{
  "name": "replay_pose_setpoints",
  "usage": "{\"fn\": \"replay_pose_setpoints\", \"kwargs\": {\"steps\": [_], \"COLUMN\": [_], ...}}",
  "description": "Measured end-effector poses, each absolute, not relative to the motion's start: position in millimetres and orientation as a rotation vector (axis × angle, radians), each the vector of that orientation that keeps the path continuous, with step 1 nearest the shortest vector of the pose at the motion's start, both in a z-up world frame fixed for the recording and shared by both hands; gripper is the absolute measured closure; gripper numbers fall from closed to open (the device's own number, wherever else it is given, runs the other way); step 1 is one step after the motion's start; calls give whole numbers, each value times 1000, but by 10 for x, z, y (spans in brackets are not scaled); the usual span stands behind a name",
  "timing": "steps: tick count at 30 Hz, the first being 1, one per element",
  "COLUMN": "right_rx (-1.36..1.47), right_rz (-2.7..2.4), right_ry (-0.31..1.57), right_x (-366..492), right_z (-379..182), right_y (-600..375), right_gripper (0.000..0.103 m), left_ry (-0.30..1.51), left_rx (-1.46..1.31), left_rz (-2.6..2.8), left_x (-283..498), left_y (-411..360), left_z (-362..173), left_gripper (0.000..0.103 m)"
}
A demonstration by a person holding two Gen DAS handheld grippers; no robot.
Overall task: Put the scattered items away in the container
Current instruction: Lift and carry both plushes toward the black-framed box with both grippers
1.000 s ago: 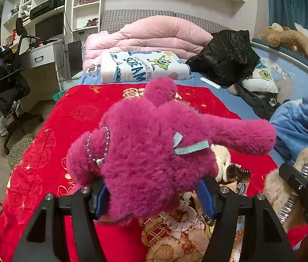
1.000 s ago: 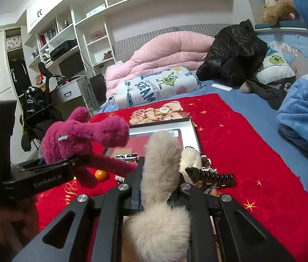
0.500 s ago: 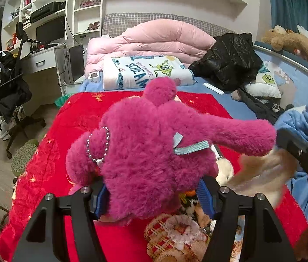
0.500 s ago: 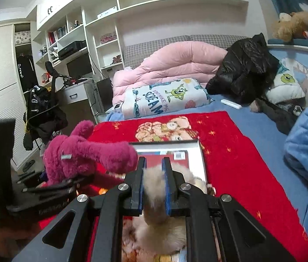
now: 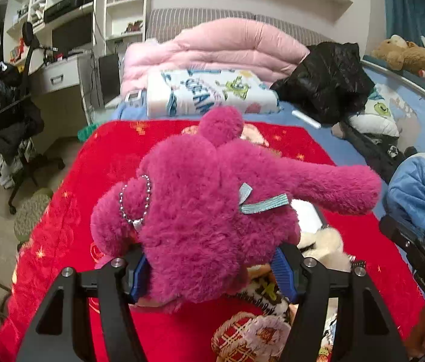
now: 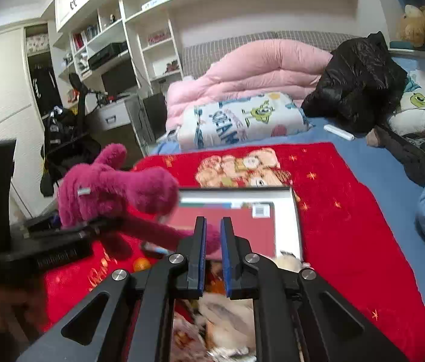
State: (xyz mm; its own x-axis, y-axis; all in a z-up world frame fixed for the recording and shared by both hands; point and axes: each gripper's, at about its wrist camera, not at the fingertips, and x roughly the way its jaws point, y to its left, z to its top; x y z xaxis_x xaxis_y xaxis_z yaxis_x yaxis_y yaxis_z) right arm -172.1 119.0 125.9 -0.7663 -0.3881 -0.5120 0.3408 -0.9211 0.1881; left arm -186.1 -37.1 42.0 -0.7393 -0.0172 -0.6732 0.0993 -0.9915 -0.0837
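My left gripper is shut on a magenta plush toy with a bead chain and holds it above the red blanket; it also shows in the right wrist view. My right gripper is nearly shut with nothing between its pads. A cream furry toy, blurred, lies below its fingers, and shows in the left wrist view. The container, a white-rimmed box with a red floor, lies on the blanket just beyond the right gripper.
A small orange ball lies on the red blanket left of the box. Pink duvet, printed pillow and black jacket lie at the far end. A desk and chair stand off the left edge.
My right gripper has let go of the cream furry toy, which has dropped below it, and its jaws have closed to a narrow gap. My left gripper still holds the magenta plush.
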Motion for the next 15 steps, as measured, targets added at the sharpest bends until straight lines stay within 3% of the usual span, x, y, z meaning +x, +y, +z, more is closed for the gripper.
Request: {"fn": "replay_pose_setpoints", "kwargs": {"steps": [15], "right_rx": [1039], "right_rz": [-2590], "right_ry": [-166], "right_x": [-1671], "right_z": [510], "right_y": [1319], "right_gripper": [84], "left_ry": [173], "left_rx": [1183], "left_rz": [-2853], "left_x": [-1732], "left_y": [-243], "left_z": [72], "left_gripper": [35]}}
